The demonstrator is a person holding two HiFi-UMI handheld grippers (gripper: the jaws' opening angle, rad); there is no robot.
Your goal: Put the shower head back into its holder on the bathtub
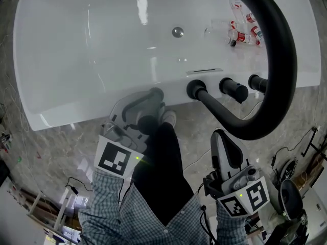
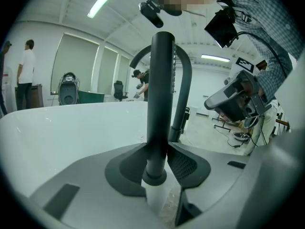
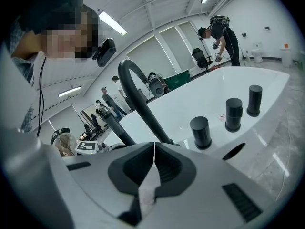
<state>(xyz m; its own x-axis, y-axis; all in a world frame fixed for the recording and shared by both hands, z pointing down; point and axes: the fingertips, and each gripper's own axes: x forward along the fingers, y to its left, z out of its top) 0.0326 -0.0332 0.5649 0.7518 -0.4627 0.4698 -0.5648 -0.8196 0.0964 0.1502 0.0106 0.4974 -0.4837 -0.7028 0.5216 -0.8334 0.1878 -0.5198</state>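
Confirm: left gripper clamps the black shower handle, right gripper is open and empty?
Only one slip: the right gripper is shut, not open, per the right gripper view. It is empty, and the left gripper does clamp the shower handle.

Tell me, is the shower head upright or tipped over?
Upright: the shower head stands vertical, clamped in the left claw at the bathtub rim.

Shower head (image 1: 151, 96) at bathtub (image 1: 76, 50) rim, left of spout (image 1: 278, 60), knobs (image 1: 234, 89); bottles (image 1: 244, 33) inside.

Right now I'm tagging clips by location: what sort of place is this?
Likely a lab or workshop hall, not a home bathroom: the bathtub stands free, with an office chair, strip lights and other people behind it.
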